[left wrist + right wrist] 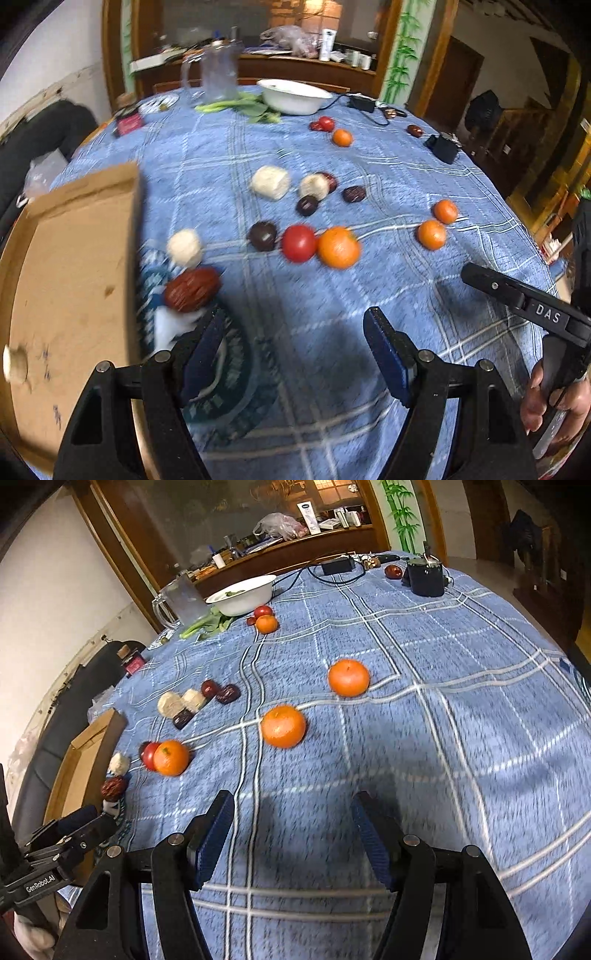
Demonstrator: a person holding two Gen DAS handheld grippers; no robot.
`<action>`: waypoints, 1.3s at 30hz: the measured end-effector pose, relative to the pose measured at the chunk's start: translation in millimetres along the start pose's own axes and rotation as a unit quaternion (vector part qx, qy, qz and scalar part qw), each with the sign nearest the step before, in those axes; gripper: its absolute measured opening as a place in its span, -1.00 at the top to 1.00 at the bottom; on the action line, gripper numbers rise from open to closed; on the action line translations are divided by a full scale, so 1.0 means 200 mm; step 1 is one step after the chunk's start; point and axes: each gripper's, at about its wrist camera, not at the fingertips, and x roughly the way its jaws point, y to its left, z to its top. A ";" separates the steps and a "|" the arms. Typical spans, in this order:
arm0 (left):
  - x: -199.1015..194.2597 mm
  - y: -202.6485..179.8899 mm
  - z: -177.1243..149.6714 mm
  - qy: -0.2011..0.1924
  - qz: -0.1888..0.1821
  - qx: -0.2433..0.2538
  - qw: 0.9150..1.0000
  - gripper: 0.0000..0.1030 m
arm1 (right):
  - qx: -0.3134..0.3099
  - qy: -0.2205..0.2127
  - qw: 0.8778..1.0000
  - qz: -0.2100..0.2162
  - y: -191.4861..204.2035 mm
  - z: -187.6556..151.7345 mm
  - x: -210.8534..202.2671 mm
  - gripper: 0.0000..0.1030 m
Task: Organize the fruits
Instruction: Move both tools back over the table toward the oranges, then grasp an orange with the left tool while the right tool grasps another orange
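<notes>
You've barely begun: fruit's scattered over the tablecloth (pixel 443 709), cardboard box (pixel 74 280) at 9 o'clock nearly empty. Left gripper (pixel 295 343) & right gripper (pixel 291 830) both spread, holding nothing.

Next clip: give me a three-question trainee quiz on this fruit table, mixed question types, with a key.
1. True or false: the left gripper holds a fruit.
2. Multiple choice: what touches the nearest red tomato on its right? A) an orange B) a banana C) a cup
3. Fill in: the cardboard tray lies on the table's ____ side in the left wrist view.

Key: 1 false, the gripper is open and empty; 2 A; 3 left.
</notes>
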 end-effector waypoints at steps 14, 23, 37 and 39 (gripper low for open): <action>0.25 -0.21 0.19 -0.012 -0.046 0.103 0.994 -0.16 | 0.003 -0.010 0.997 -0.071 -0.16 0.34 0.21 -0.36; 0.32 -0.32 0.14 -0.036 -0.012 0.173 0.984 -0.16 | -0.030 -0.016 0.996 -0.081 -0.11 0.36 0.32 -0.35; 0.28 -0.18 0.17 -0.066 -0.044 0.100 0.992 0.43 | -0.036 -0.029 0.997 -0.062 -0.06 0.33 0.29 0.31; 0.27 -0.17 0.17 -0.069 -0.046 0.095 0.992 0.43 | -0.038 -0.032 0.997 -0.063 -0.05 0.33 0.29 0.31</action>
